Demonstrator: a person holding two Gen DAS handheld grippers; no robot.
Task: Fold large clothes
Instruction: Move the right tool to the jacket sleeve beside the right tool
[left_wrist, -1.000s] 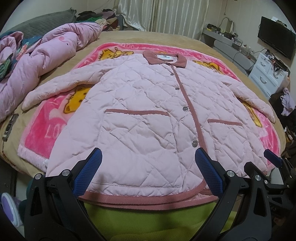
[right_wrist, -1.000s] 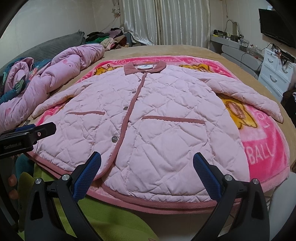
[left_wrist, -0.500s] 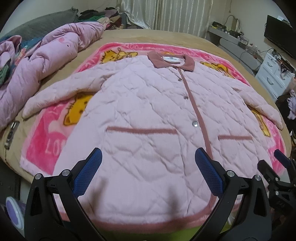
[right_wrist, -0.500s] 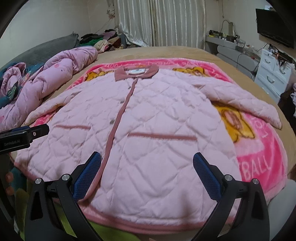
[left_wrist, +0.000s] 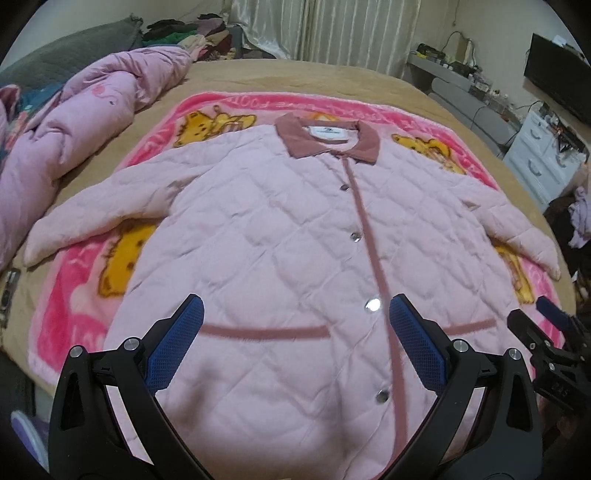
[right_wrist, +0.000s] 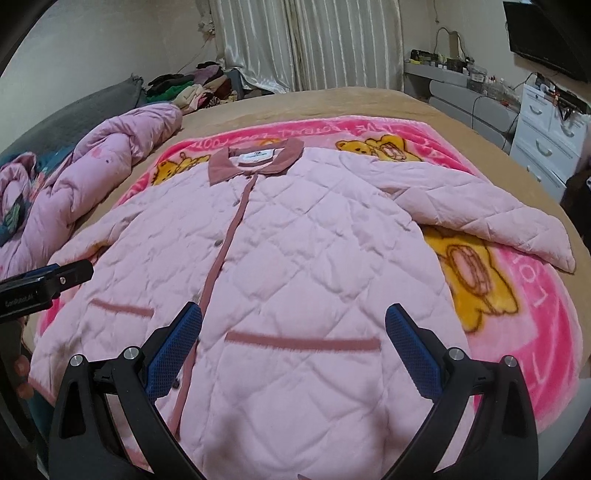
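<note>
pink jacket (right_wrist: 295, 258) flat, right gripper (right_wrist: 293, 345) spread above

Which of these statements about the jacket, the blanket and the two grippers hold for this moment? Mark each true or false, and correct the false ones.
1. The pink quilted jacket lies face up and buttoned on the pink cartoon blanket. True.
2. The left gripper is shut on the jacket's hem. False: its jaws stand wide open and hold nothing.
3. Both sleeves are folded across the chest. False: the left sleeve and the right sleeve lie spread out to the sides.
4. The right gripper is open above the lower jacket. True.
5. The collar is darker pink than the body. True.
</note>
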